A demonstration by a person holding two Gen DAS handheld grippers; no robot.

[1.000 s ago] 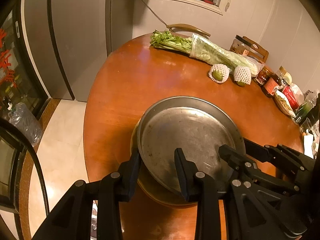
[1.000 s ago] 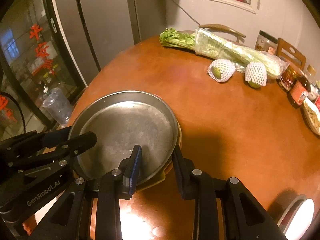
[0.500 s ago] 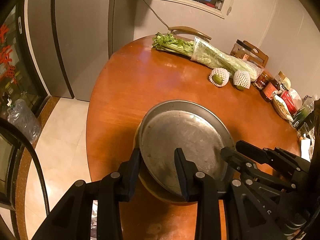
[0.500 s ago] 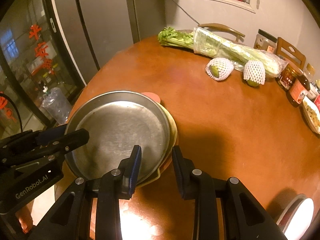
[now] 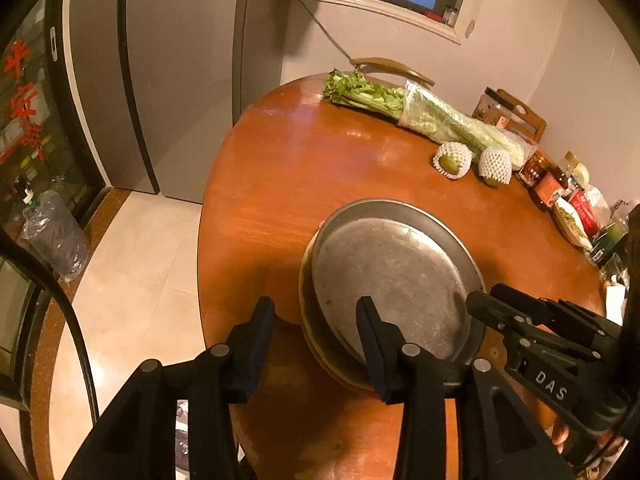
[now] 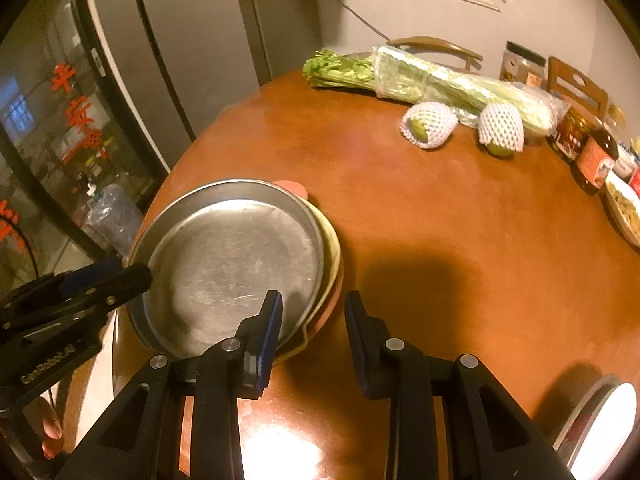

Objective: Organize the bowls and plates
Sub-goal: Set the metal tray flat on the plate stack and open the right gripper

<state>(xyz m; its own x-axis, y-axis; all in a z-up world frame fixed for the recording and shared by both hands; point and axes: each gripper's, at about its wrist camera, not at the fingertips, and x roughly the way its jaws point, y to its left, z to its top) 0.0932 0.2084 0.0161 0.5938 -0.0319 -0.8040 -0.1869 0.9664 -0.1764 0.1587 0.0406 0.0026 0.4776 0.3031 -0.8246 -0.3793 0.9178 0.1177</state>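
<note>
A round metal plate (image 5: 392,272) lies on top of a yellowish plate (image 6: 334,256) and a pink plate (image 6: 294,189), stacked near the table's edge. My left gripper (image 5: 316,320) straddles the stack's near left rim. Its jaws are opening: one finger stands off the rim, over bare table. My right gripper (image 6: 312,316) straddles the right rim with one finger inside the metal plate and the other just outside the stack, and it looks shut on the rim. From the left wrist view, the right gripper (image 5: 480,308) sits at the plate's right edge.
The round wooden table (image 5: 280,184) drops to tiled floor on the left. At the far side lie bagged celery (image 5: 432,116), two net-wrapped fruits (image 6: 428,124) and jars (image 6: 592,156). A white dish (image 6: 600,420) sits at the near right. Chairs stand behind the table.
The metal plate has settled lower onto the stack, and the pink plate's edge now shows beyond it. My left jaws have spread off the rim. The right gripper keeps its hold.
</note>
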